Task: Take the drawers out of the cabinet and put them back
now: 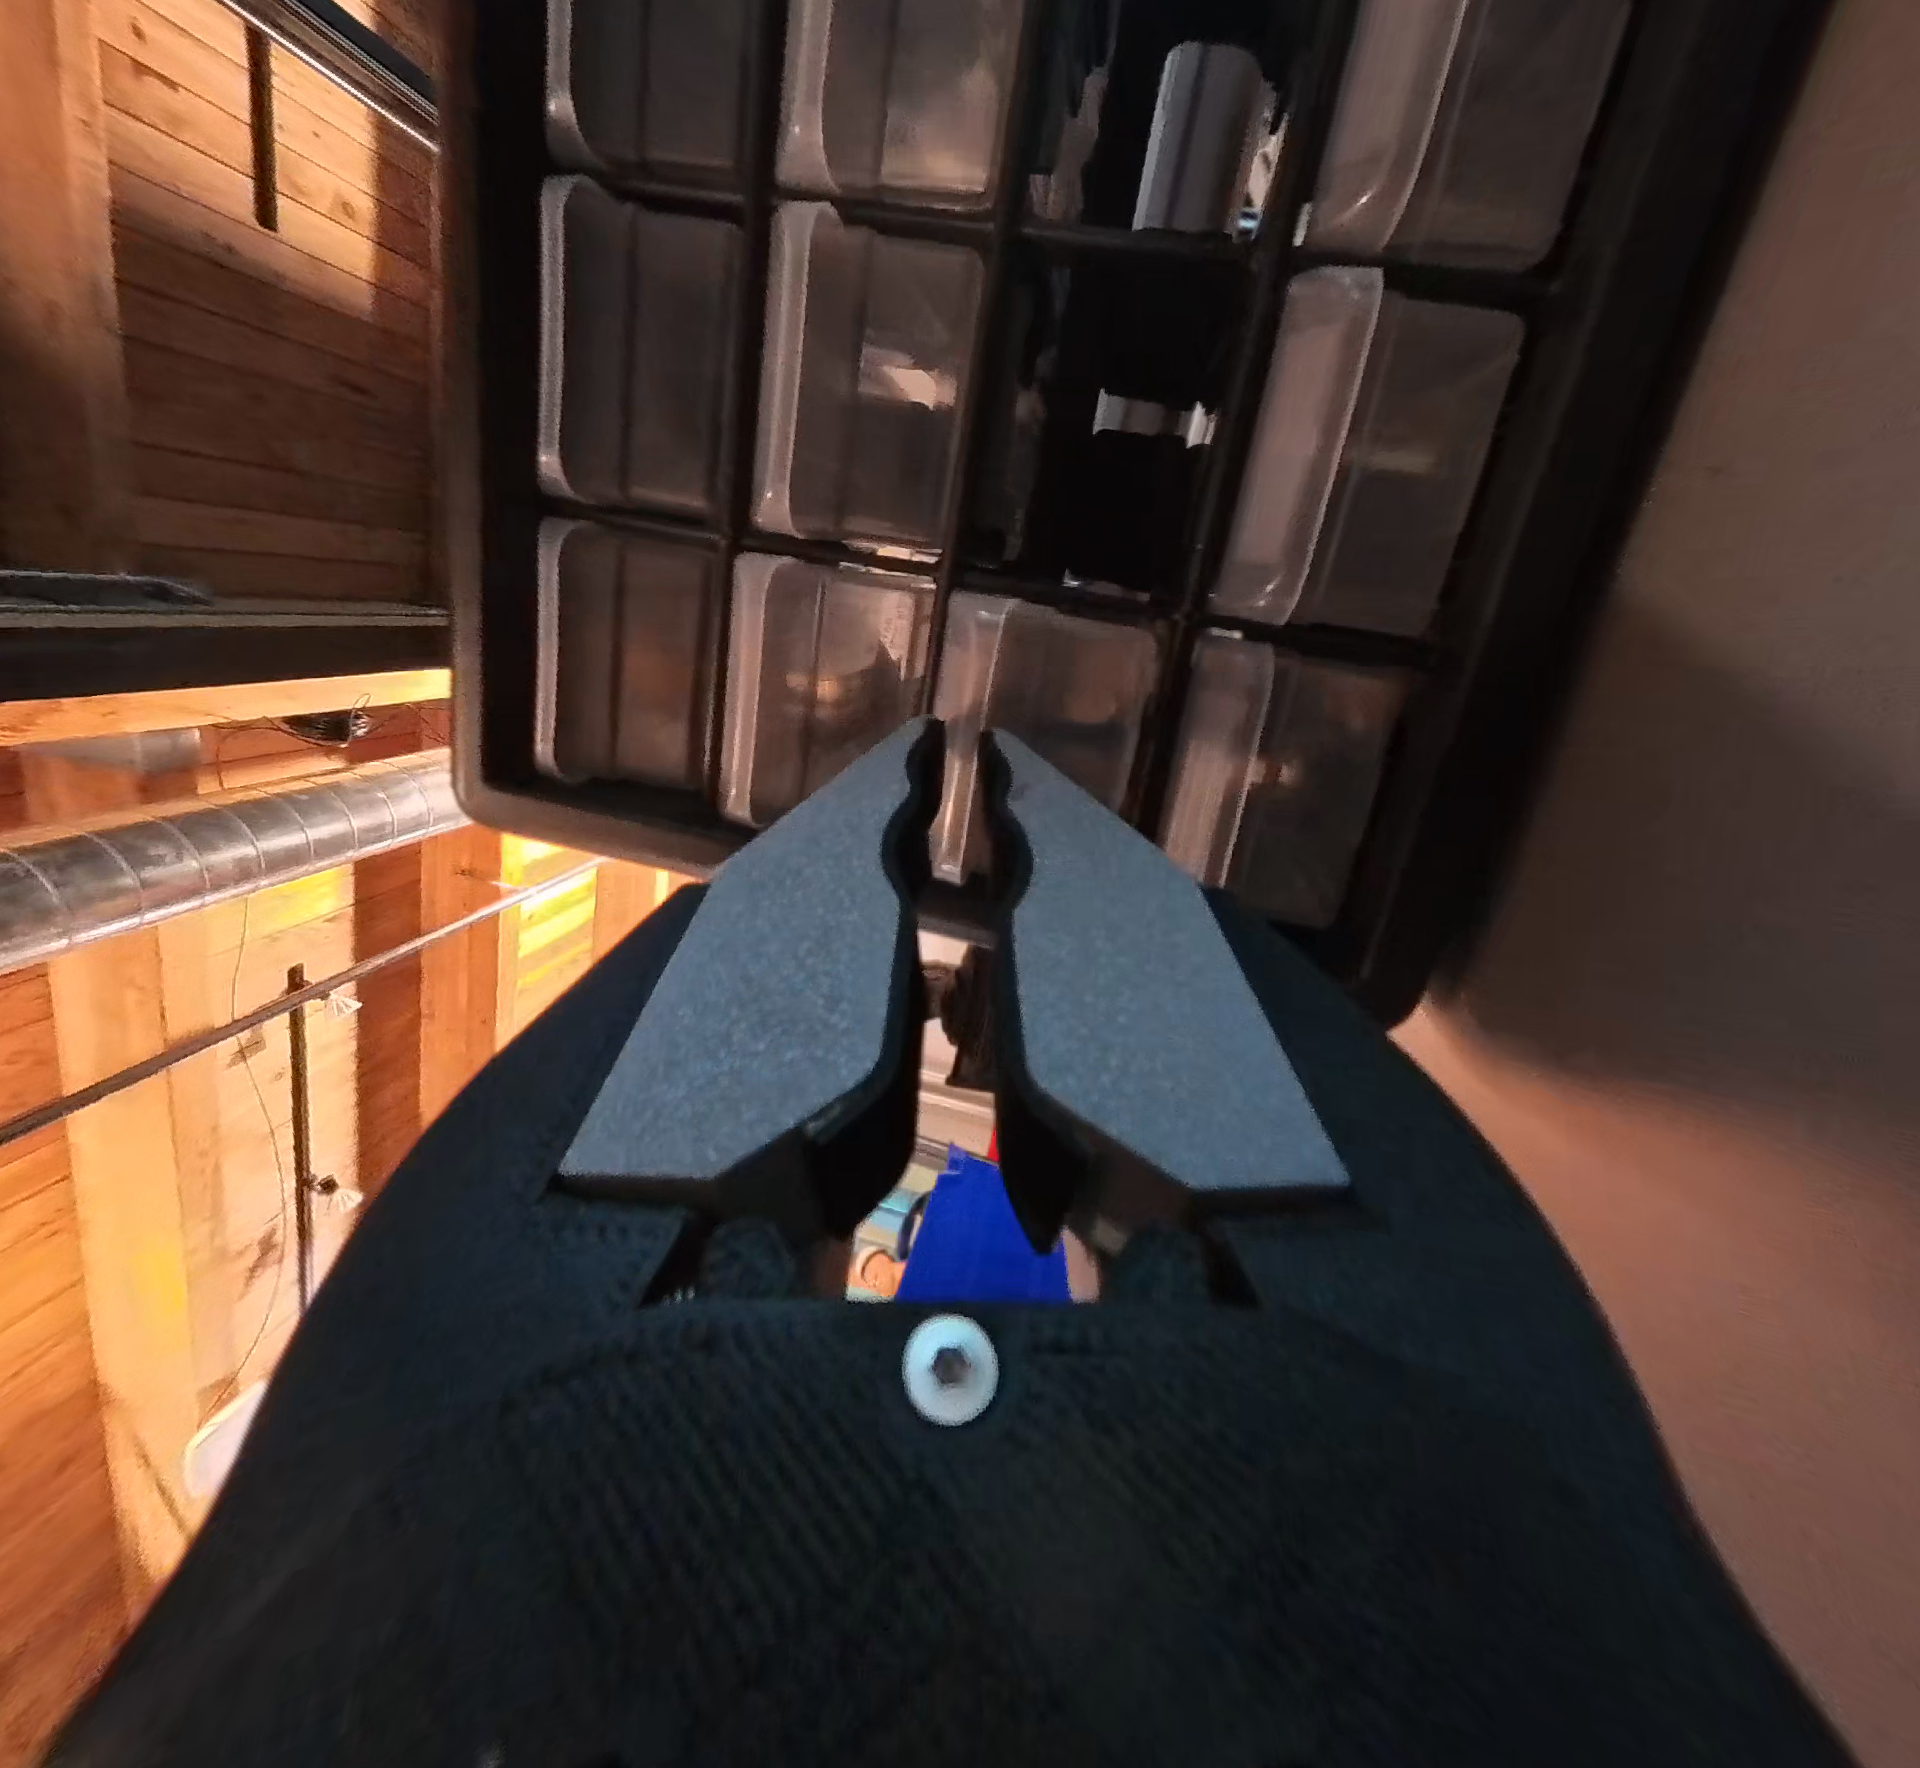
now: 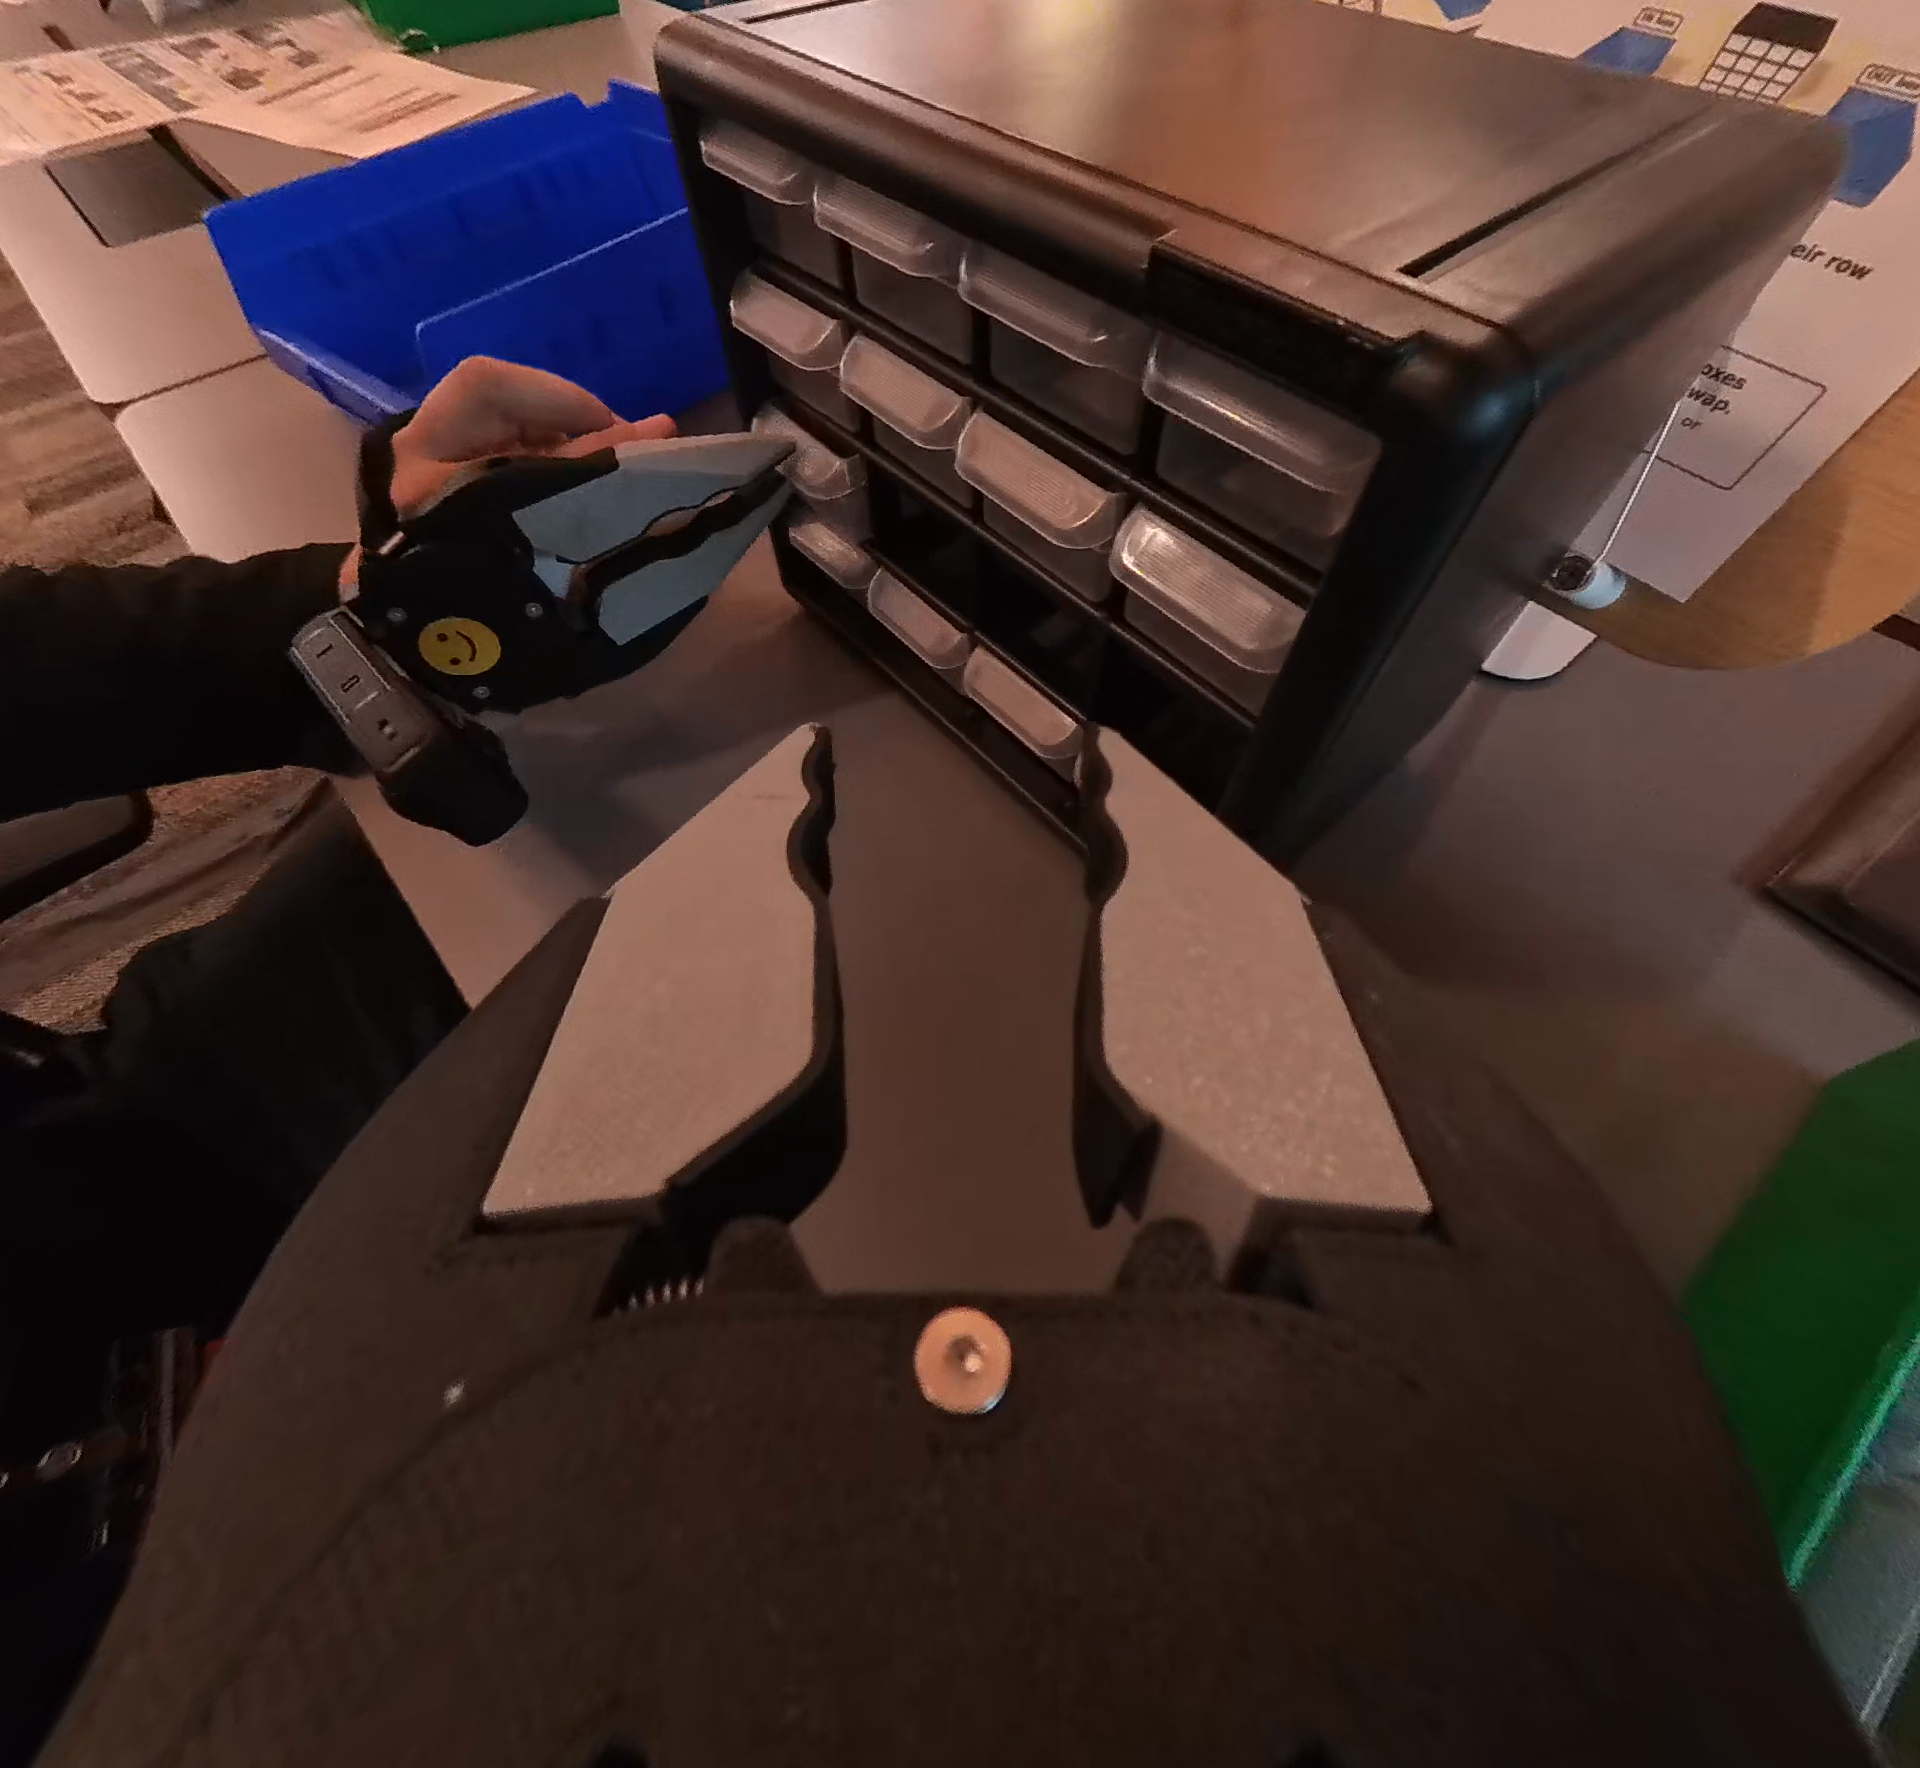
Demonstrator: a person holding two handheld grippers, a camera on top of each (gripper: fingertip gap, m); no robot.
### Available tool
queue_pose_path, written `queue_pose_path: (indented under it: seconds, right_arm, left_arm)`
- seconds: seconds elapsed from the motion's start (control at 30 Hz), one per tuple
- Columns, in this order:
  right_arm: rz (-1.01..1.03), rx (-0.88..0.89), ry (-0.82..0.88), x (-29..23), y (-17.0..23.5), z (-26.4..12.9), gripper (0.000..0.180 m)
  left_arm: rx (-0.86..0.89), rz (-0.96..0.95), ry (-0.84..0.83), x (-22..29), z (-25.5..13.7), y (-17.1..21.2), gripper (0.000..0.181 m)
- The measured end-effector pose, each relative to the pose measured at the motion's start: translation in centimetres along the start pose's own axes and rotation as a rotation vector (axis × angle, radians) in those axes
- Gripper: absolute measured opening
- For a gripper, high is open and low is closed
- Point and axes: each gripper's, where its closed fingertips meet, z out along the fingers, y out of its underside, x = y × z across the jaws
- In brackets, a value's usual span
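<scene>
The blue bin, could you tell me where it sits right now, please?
In the right wrist view the blue bin sits on the table at upper left, just left of the black drawer cabinet and behind the left gripper.

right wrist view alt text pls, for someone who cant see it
A black plastic cabinet of small clear drawers sits on a grey table, some slots empty. The left gripper, in a person's hand, pinches one clear drawer's handle; the right gripper hangs open in front. A blue plastic bin stands beside the cabinet.
</scene>
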Motion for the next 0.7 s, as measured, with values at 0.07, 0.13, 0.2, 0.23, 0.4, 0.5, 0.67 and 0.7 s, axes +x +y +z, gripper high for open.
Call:
queue_pose_path:
  seconds: [0.07, 0.13, 0.2, 0.23, 0.4, 0.5, 0.67, 0.7]
  right_arm:
    - [-0.004, -0.002, -0.004, -0.1, 0.1, -0.3, 0.045]
    - [-0.006, -0.003, -0.02, -0.4, 0.1, -0.5, 0.044]
    - [-0.007, -0.014, -0.035, -0.7, 0.4, -0.7, 0.044]
    - [-0.009, -0.018, -0.034, -0.7, 0.6, -0.7, 0.044]
    - [0.0, -0.034, -0.06, -1.2, 1.0, -0.4, 0.044]
    - [-0.024, -0.048, -0.162, -3.6, 1.4, 0.9, 0.049]
    - [-0.063, -0.154, -0.231, -5.9, 3.7, 3.8, 0.053]
    - [-0.058, -0.16, -0.236, -6.0, 3.8, 4.0, 0.053]
  left_arm:
    - [-0.002, -0.01, 0.002, -0.2, -0.7, -0.2, 0.004]
    - [-0.009, -0.044, 0.011, -0.4, -1.8, -0.5, 0.004]
    - [0.001, -0.082, 0.029, -0.8, -3.4, -1.1, 0.004]
    - [0.008, -0.085, 0.033, -1.0, -4.2, -1.3, 0.004]
    - [0.041, -0.037, 0.022, -1.6, -6.6, -1.9, 0.004]
    - [0.059, -0.015, 0.015, -1.2, -7.0, -2.0, 0.004]
    - [0.041, -0.134, 0.044, -0.8, -6.9, -2.2, 0.007]
    - [0.032, -0.171, 0.076, -0.4, -6.8, -2.2, 0.019]
